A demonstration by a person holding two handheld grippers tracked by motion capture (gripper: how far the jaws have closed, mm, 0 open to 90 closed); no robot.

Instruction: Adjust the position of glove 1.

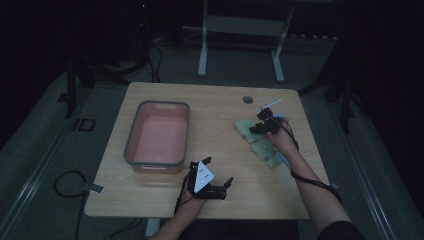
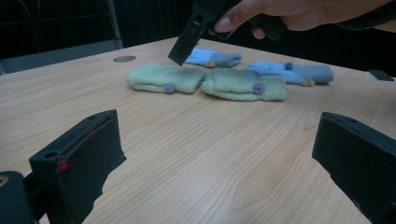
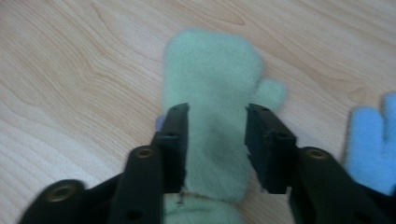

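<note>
Two pale green mittens point(image 2: 163, 78) point(image 2: 243, 85) lie flat side by side on the wooden table point(image 1: 215, 107), right of centre, with two blue mittens point(image 2: 212, 57) point(image 2: 294, 72) just behind them. My right gripper point(image 3: 218, 112) points down over one green mitten point(image 3: 210, 79); its jaws straddle the mitten's middle and the cloth between them lies flat, not bunched. In the high view that gripper point(image 1: 260, 125) sits over the farther green mitten point(image 1: 244, 127). My left gripper point(image 1: 218, 170) rests near the front edge, jaws wide open and empty.
A pink bin with a grey rim point(image 1: 131, 135) stands at the table's left half. A round cable hole point(image 1: 248, 99) is near the far edge. A blue mitten point(image 3: 371, 149) lies close beside the right gripper's jaw. A small dark flat object point(image 2: 380, 74) lies past the mittens.
</note>
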